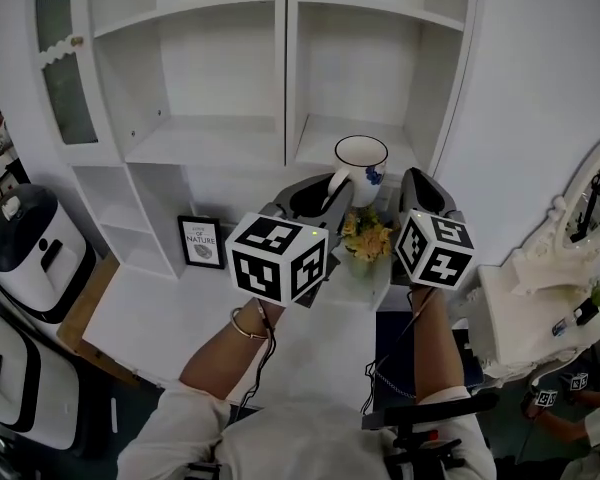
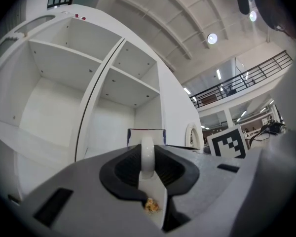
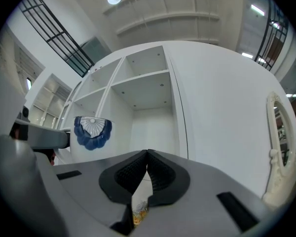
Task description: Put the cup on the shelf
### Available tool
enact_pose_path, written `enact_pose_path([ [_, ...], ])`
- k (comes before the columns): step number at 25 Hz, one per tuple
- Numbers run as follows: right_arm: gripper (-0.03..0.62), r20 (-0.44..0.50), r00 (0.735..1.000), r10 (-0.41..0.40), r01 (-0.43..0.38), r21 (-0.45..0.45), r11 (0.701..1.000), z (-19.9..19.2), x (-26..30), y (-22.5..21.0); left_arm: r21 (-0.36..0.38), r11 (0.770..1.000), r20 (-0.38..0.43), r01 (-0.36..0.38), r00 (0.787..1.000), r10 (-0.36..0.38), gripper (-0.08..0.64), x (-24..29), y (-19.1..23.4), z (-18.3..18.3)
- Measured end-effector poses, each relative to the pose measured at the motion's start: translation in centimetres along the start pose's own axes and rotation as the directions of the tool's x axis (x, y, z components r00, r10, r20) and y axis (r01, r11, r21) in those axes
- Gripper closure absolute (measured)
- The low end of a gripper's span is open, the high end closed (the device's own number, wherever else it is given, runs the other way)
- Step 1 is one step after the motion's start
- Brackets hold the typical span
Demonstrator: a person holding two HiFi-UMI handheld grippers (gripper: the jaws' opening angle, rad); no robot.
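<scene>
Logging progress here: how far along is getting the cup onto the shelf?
Done: the cup is picked up, its handle clamped in the left gripper. In hand: it is held at the lower right compartment of the shelf. Left: settling it there and letting go. The right gripper is shut, empty.

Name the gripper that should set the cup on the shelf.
Left. The left gripper is shut on the handle of the cup, close to the shelf. The right gripper is shut on nothing.
</scene>
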State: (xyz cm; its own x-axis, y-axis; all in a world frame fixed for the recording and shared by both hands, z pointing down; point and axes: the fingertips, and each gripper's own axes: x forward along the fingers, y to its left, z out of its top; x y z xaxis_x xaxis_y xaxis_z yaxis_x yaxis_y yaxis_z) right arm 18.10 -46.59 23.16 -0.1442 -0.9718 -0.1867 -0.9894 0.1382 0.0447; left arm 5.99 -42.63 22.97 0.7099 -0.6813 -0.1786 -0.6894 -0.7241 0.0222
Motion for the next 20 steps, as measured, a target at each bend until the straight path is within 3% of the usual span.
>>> enact_pose_path([
  [20, 0.571, 0.042, 0.999, -0.003, 0.002, 0.037, 0.999, 5.3, 2.6, -0.8, 0.048, 0.999, 0.044, 0.025, 0.999, -0.027, 0.492, 1.6, 0.3, 7.3],
])
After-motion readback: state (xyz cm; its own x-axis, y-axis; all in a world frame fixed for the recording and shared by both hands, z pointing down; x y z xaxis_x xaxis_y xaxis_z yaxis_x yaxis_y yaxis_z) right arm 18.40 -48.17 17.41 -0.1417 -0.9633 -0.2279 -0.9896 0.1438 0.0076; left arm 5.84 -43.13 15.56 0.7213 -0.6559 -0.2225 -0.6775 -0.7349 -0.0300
